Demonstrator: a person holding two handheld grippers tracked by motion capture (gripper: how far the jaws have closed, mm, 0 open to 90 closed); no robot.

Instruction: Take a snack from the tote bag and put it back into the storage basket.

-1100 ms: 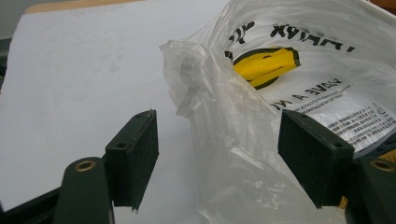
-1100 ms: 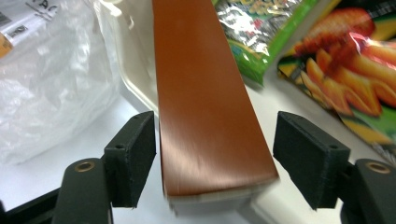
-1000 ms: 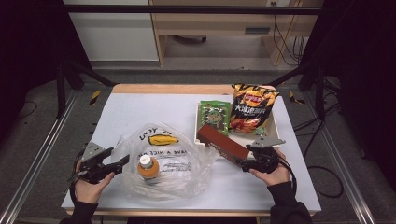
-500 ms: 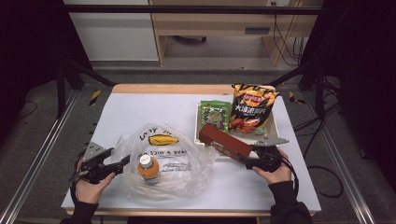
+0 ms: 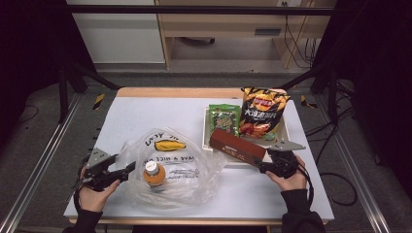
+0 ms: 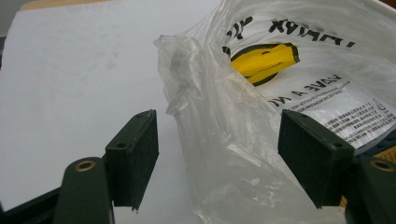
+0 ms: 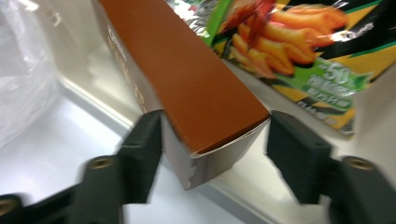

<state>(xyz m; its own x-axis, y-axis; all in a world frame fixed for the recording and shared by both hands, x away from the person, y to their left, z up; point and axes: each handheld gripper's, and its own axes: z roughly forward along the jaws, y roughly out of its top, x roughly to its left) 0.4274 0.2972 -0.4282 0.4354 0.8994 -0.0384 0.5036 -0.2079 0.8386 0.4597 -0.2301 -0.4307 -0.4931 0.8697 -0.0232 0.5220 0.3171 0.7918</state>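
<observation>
- Right gripper (image 7: pixel 212 140): jaws spread wider than the box (image 7: pixel 187 79). One pad lies against the box's side; the other stands clear of it, a gap showing. No firm hold visible.
- Box: brown card, long and rectangular, near end between the jaws with a dented, torn corner. Far end cut off at the frame top. It leans over the edge of the tray (image 7: pixel 280 177), which is white.
- Just beyond the box: glossy chip bag (image 7: pixel 303 42), print partly hidden by the box and motion blur.
- Left gripper (image 6: pixel 217 161): jaws wide open, nothing clamped. A crinkled fold of the bag (image 6: pixel 219 121) stands between them, nearer the right-hand pad; contact hard to judge.
- Bag: thin clear plastic, yellow smiley, black lettering seen upside down.
- High view: bottle (image 5: pixel 154 174), orange with white cap, inside the bag, just ahead of the left gripper.
</observation>
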